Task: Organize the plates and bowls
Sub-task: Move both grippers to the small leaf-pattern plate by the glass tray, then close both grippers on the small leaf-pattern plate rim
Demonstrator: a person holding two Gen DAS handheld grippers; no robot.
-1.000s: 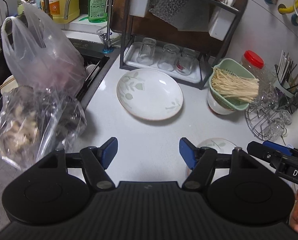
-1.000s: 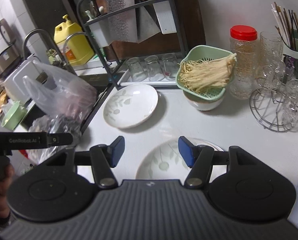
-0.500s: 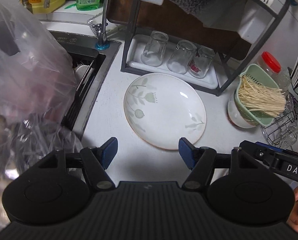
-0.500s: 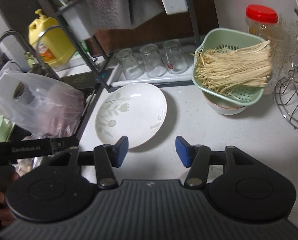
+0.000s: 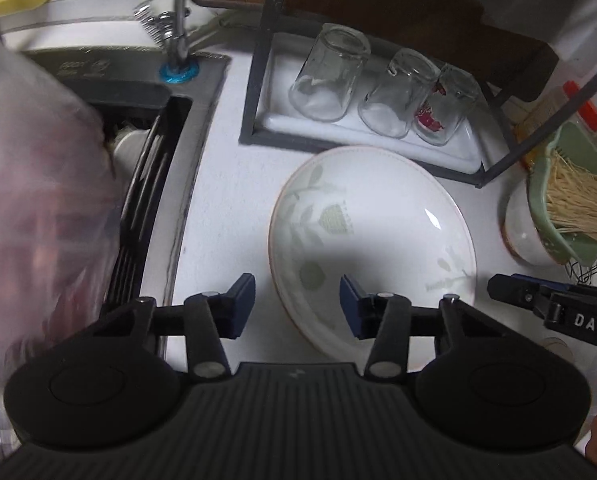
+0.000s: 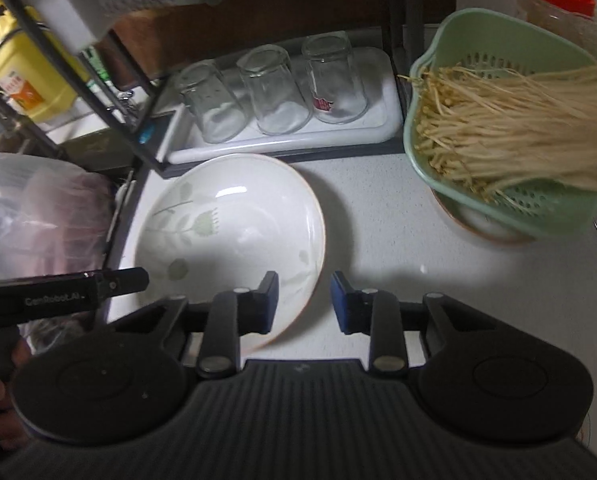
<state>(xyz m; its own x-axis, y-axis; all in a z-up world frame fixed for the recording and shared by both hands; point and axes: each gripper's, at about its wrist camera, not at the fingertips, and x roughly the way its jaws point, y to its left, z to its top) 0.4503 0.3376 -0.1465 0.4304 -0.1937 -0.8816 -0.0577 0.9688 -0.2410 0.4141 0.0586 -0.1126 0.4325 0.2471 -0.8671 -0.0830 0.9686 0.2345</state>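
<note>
Behind plate [image 5: 372,240], on white bench [image 5: 226,200]: rack tray with upturned glasses [image 5: 330,76]; green colander [image 6: 498,128] at right. Left hand-held gripper [image 5: 297,306] and right hand-held gripper [image 6: 304,302] straddle plate's opposite rims, jaws just narrowing, not yet clamped.

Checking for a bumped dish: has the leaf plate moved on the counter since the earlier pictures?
No. The plate keeps its place just in front of the glass rack; it only looks larger because both grippers came closer.

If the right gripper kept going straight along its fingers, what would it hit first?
Most likely the near right rim of the white plate, which already sits between the right gripper's just-closing jaws; depth is hard to judge.
</note>
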